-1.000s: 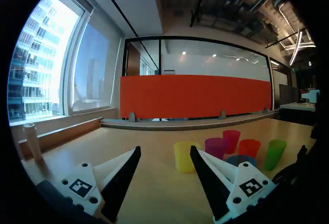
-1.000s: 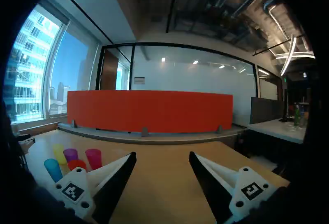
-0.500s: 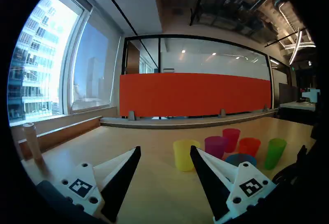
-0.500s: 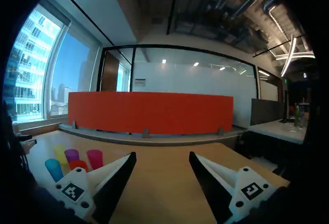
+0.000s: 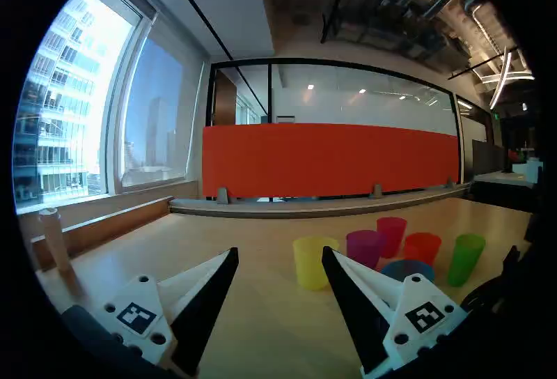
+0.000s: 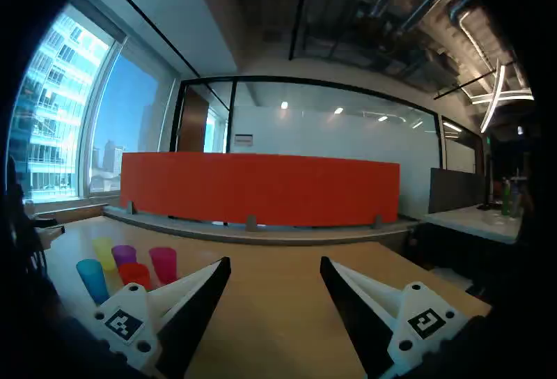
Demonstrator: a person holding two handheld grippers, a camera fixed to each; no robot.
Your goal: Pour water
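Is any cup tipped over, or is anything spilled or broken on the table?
Nothing stands out. The yellow cup, purple cup, pink cup, orange cup, green cup and blue cup stand upright, close together on the table, and I see no puddle. The left gripper and right gripper are open and hold nothing.

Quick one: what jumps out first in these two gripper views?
A bright orange partition runs along the far edge of the wooden table, below a glass wall. A cluster of coloured cups stands on the table, ahead and to the right in the left gripper view and at lower left in the right gripper view. The left gripper and right gripper are both open and hold nothing.
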